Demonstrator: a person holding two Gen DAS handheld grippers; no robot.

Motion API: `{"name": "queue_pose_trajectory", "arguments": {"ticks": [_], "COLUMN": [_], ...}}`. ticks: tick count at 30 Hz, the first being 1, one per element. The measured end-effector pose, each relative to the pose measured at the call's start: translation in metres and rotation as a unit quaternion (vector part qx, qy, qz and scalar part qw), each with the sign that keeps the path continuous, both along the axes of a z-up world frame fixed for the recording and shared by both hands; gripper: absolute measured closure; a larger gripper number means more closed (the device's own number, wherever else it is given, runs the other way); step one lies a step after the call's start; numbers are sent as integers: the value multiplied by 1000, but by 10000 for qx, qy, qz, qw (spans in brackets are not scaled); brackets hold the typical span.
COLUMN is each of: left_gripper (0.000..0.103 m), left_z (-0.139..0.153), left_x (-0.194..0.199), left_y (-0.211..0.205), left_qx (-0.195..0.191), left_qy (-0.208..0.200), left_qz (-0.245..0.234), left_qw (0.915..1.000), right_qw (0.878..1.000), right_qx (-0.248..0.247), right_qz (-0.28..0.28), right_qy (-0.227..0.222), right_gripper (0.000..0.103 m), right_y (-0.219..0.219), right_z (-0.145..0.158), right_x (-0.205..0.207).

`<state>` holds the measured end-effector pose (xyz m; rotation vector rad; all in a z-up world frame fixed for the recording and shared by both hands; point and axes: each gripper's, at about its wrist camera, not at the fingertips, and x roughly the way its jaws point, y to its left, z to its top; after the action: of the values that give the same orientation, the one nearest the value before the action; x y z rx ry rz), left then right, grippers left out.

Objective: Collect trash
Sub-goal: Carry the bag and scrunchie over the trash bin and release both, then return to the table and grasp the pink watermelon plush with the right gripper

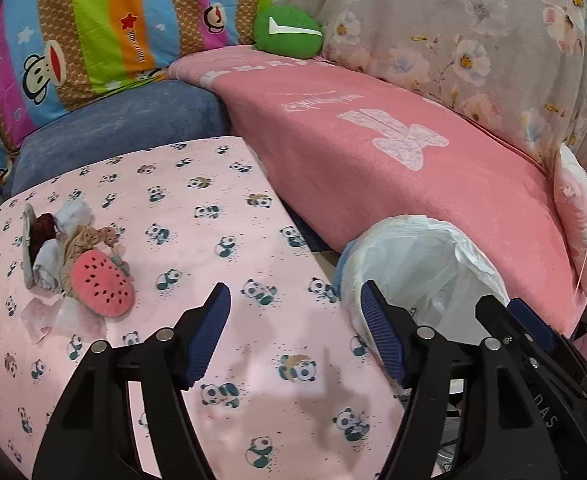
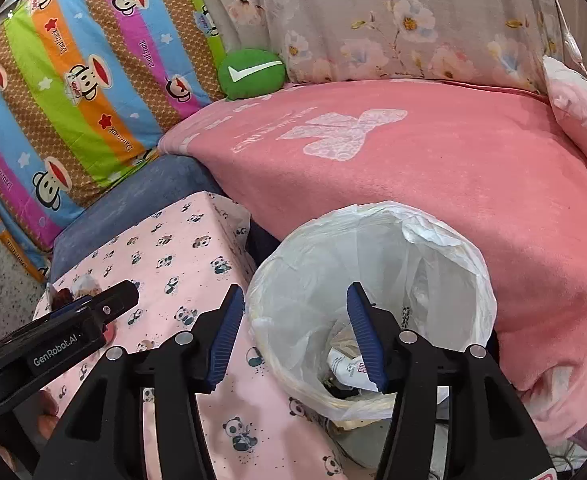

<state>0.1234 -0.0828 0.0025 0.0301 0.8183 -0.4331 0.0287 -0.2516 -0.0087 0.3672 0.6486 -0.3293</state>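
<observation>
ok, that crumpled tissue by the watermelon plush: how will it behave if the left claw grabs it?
The tissue looks thin and creased, so it is probably very light and floppy, likely to crush flat between the pads. It lies against the watermelon plush, so a wide grab might drag that too.

Each black tool [image 1: 293, 316] has ribbed blue pads [image 2: 225, 332] and silver screws.

Your left camera is looking down over the table [image 1: 221, 216], the bin [image 1: 421, 264] to its right. Your right camera is hovering close above that bin [image 2: 373, 280]. Both are facing the pink blanket [image 1: 393, 168].
</observation>
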Motion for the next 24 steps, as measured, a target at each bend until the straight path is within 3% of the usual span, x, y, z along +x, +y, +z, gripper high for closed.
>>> {"name": "queue_pose_trajectory", "arguments": {"ticks": [16,24], "left_gripper": [20,21], "left_z": [-29,-71], "left_x": [21,45], "left_y": [115,190], "left_qx": [172,-520], "left_qy": [265,1064], "left_qz": [1118,1834], "left_qw": [9932,9759], "right_qw": [9967,9934], "right_qx": [-155,-182], "right_qz": [778,1072], "right_qy": [190,356], "right_gripper": [45,45], "right_y": [86,122], "right_z": [-6,-21], "right_x": [32,49]}}
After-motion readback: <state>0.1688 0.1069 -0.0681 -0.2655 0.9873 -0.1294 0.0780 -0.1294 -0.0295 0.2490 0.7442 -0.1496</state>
